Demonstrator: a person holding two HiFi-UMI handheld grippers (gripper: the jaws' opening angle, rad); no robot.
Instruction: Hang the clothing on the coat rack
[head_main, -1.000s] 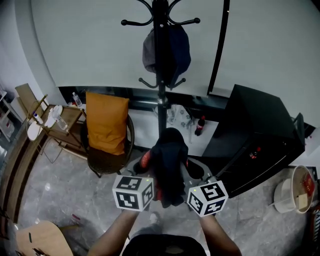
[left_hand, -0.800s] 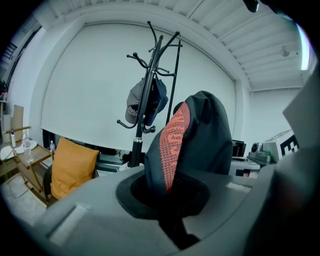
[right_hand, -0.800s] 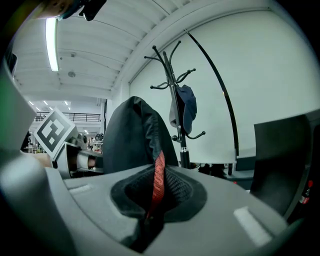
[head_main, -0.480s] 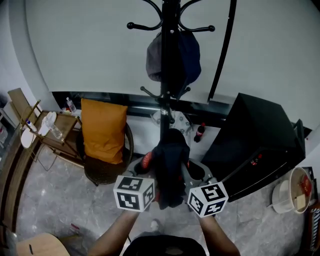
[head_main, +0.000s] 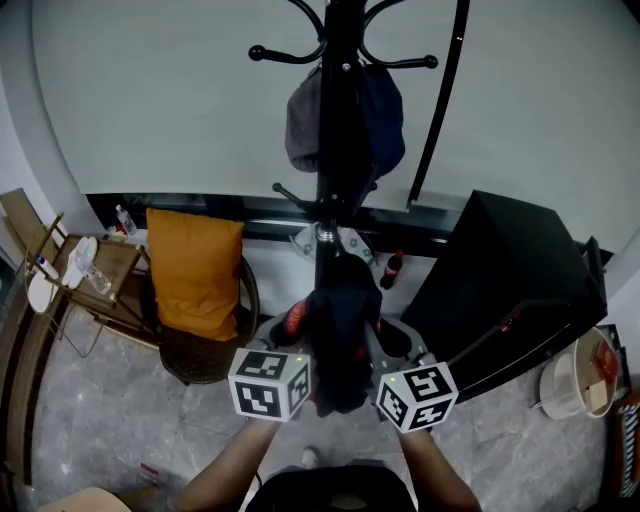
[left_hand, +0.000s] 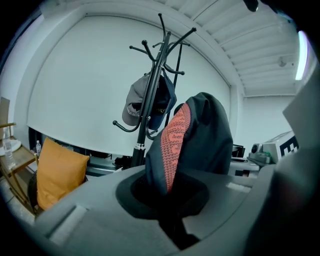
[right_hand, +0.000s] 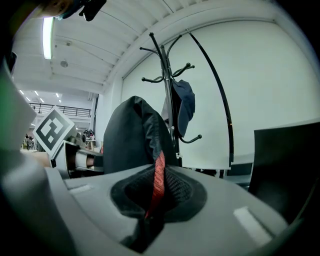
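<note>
Black fabric with red-orange trim, the clothing (head_main: 338, 335) stood bunched upright between the two grippers, near the person. The left gripper (left_hand: 172, 210) had its jaws clamped almost fully together on one fold. The right gripper (right_hand: 150, 210) pinched another, a red strip running down into its closed jaws. The coat rack (head_main: 335, 180) rose straight ahead and farther off, its bare upper hooks (head_main: 288, 50) well above the clothing. The lift probably called for forward and up, both hands equally near.
</note>
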